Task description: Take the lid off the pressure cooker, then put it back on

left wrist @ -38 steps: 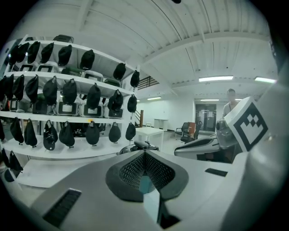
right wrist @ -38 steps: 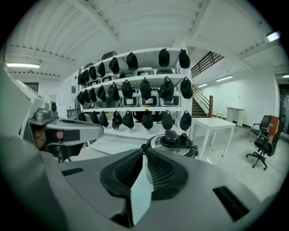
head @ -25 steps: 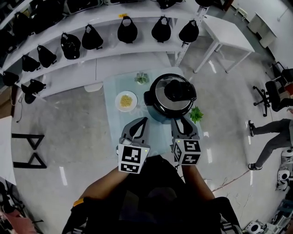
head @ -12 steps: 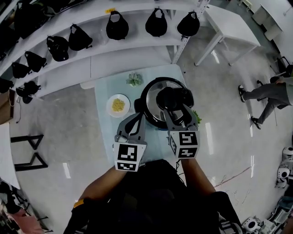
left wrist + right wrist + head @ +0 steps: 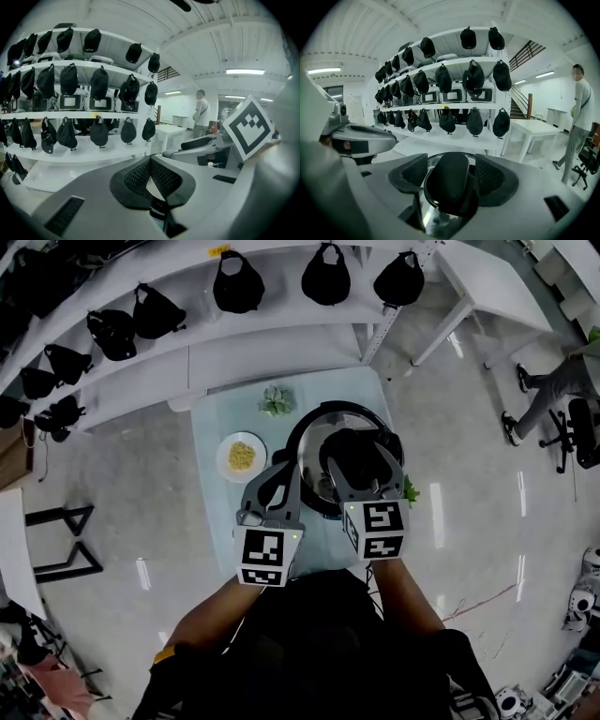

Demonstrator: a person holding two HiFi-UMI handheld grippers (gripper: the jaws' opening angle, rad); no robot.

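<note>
Right tongs (image 5: 451, 179) apart, straddling lid handle (image 5: 445, 186) atop pressure cooker (image 5: 313, 441), apparently ungripped (poised for lifting) | left tongs (image 5: 150, 169) together, idle beside it.

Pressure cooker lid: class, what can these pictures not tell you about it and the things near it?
Pressure cooker sides and controls: head view looks straight down; right gripper view shows only the lid top.
Lid's near rim: head view, under the left gripper and right gripper.
Green leaves: head view, partly under the right gripper, too small to name.
Food on the plate: head view, too small to identify.
</note>
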